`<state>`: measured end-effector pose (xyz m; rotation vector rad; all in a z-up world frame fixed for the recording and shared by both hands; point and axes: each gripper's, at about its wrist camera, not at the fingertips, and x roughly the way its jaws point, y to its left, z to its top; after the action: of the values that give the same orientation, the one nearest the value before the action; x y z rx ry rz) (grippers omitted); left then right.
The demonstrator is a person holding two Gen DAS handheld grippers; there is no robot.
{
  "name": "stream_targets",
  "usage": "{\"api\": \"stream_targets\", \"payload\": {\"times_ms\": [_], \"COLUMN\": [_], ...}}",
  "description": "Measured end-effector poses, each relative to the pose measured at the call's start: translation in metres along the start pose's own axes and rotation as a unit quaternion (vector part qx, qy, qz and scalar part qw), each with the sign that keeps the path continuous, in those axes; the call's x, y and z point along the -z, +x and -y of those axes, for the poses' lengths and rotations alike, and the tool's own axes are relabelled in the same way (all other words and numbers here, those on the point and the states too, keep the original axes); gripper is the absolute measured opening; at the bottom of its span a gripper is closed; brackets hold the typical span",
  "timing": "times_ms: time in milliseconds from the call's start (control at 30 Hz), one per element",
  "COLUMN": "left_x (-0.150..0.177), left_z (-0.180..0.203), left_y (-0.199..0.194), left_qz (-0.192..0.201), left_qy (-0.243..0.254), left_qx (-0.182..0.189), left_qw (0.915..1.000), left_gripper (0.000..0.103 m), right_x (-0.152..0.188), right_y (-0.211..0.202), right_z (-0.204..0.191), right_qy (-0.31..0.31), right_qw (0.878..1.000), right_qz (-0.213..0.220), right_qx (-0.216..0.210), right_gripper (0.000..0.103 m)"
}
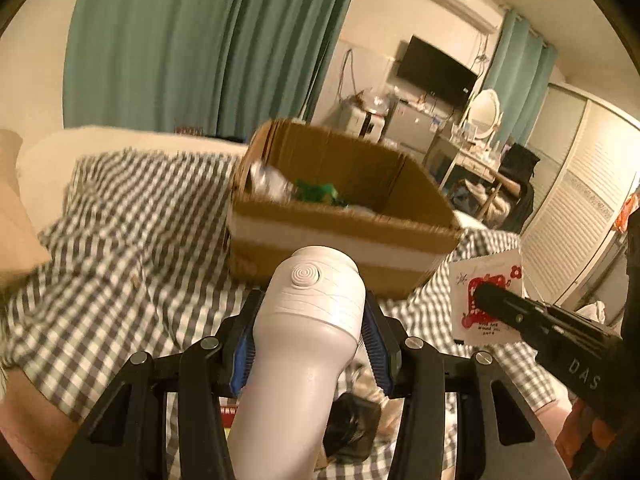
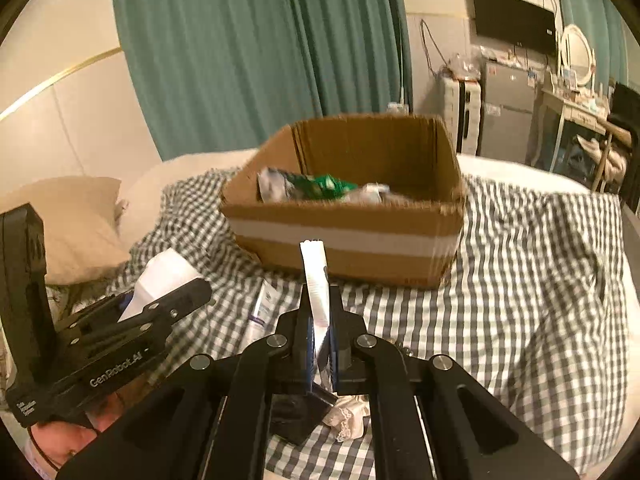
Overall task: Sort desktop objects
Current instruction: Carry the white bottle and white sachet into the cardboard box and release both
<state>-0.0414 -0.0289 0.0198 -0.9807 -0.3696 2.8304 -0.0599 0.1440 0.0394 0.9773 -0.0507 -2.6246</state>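
Note:
My left gripper [image 1: 310, 344] is shut on a white handheld device [image 1: 316, 300] with a round spiral button, held above the bed just short of the cardboard box [image 1: 340, 236]. My right gripper [image 2: 320, 344] is shut on a thin white sachet [image 2: 316, 276] that stands upright between its pads. In the left wrist view the sachet [image 1: 486, 296] shows a red print, with the right gripper at its lower right. The box [image 2: 344, 236] holds a green packet [image 2: 324, 186] and white wrappers. The left gripper with the white device [image 2: 160, 276] shows at the left of the right wrist view.
The box sits on a grey checked cover [image 2: 520, 280] on a bed. A white tube [image 2: 262, 312] lies on the cover in front of the box. A beige pillow [image 2: 76, 224] is at the left. A black object [image 2: 296, 412] and crumpled lace [image 2: 348, 416] lie under my right gripper.

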Motion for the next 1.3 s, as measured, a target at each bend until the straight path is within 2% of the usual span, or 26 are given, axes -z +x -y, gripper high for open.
{"api": "stream_targets", "payload": {"times_ms": [267, 600, 900, 1300], "left_x": [-0.040, -0.080, -0.103, -0.140], "left_z": [0.020, 0.037, 0.036, 0.024], "left_y": [-0.012, 0.003, 0.051, 0.145], "left_qz": [0.039, 0.056, 0.034, 0.015], "left_qy": [0.028, 0.056, 0.055, 0.045], "left_qx": [0.001, 0.001, -0.004, -0.018], "left_qw": [0.9988, 0.9968, 0.9979, 0.9987], "left_gripper": [0.049, 0.049, 0.049, 0.049], "right_x": [-0.025, -0.065, -0.092, -0.117], "right_y": [-0.014, -0.001, 0.033, 0.130], "right_z": [-0.005, 0.003, 0.018, 0.063], "right_qy": [-0.011, -0.026, -0.033, -0.009], "right_qw": [1.000, 0.999, 0.999, 1.000], "right_qz": [0.028, 0.040, 0.031, 0.003], "right_qx": [-0.002, -0.004, -0.001, -0.011], "right_gripper": [0.005, 0.005, 0.005, 0.005]}}
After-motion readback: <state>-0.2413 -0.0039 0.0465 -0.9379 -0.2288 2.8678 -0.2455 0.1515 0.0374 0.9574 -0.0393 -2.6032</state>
